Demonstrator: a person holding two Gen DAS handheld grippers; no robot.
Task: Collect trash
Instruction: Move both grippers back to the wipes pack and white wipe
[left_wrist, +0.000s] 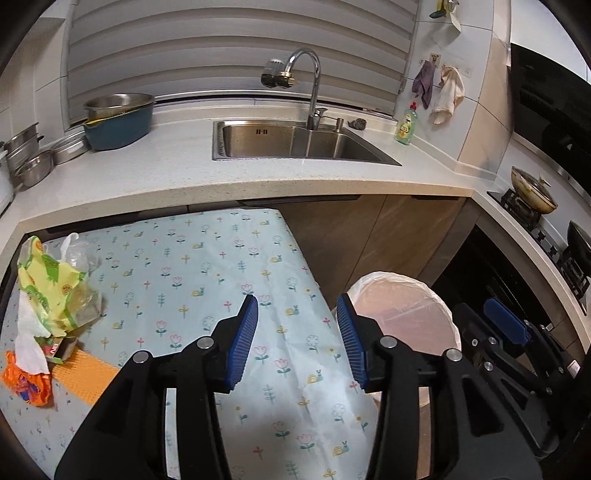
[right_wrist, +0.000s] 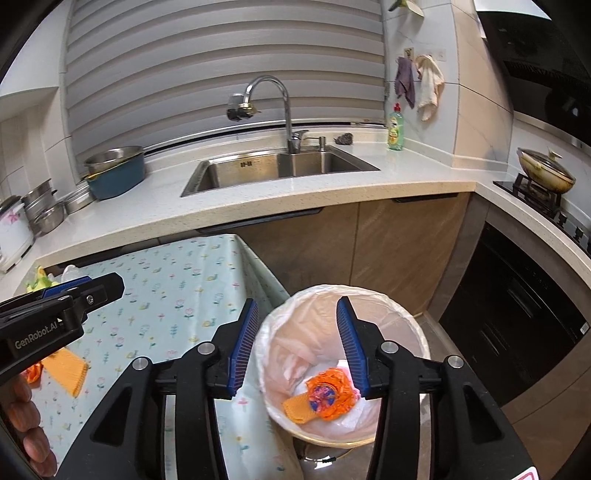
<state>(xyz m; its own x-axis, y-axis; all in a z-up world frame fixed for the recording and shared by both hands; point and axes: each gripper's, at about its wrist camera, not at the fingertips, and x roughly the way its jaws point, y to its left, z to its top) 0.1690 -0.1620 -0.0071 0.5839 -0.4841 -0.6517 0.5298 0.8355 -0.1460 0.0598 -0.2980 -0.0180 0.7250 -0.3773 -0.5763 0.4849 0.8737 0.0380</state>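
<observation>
Both the left gripper (left_wrist: 297, 341) and right gripper (right_wrist: 295, 345) hang released, empty; the crumpled yellow-green wrapper pile (left_wrist: 51, 291) at nine o'clock could scatter if grabbed loosely toward the white-lined round bin (right_wrist: 413, 325).

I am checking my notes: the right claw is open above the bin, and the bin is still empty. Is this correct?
Not quite. The right claw is open above the bin, but the bin is not empty: the right wrist view shows an orange wrapper and an orange cloth inside.
</observation>
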